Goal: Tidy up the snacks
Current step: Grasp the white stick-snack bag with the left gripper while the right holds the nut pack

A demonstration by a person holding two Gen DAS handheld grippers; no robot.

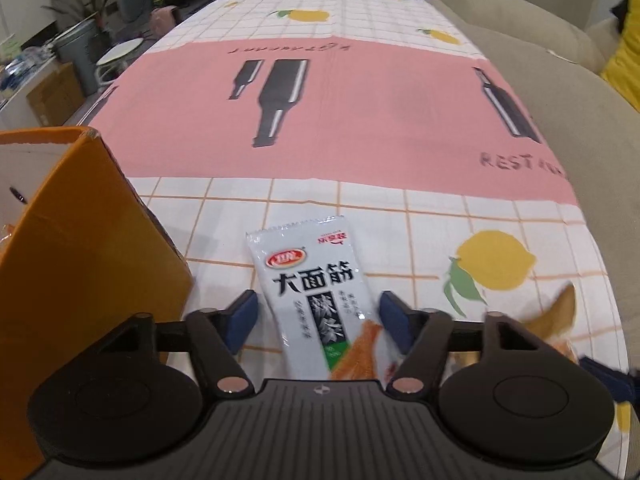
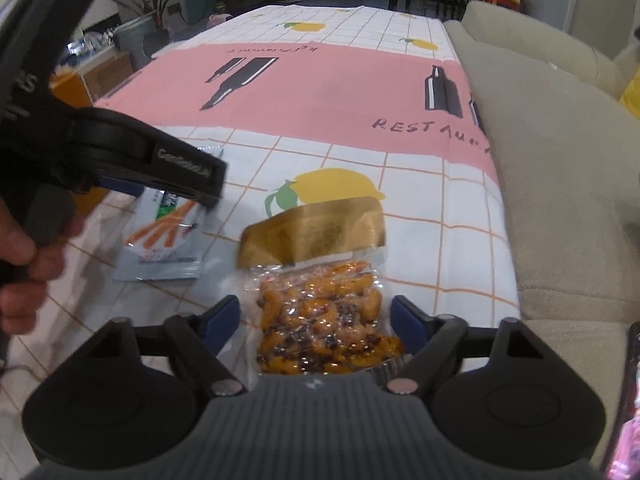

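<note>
A white snack packet with black Chinese lettering (image 1: 320, 296) lies flat on the tablecloth between the open jaws of my left gripper (image 1: 318, 316); the pads flank it without pressing it. The same packet shows in the right wrist view (image 2: 164, 240), under the left gripper's body (image 2: 120, 152). A clear vacuum pack of orange snack with a gold top (image 2: 324, 296) lies between the open jaws of my right gripper (image 2: 316, 320). Its blurred edge shows in the left wrist view (image 1: 556, 316). An orange cardboard box (image 1: 80, 248) stands open just left of the left gripper.
The table carries a pink and white checked cloth with lemons and bottle prints (image 1: 360, 120). A beige sofa (image 2: 560, 160) runs along the table's right side. Plants, a bin and boxes (image 1: 68, 64) stand on the floor at left.
</note>
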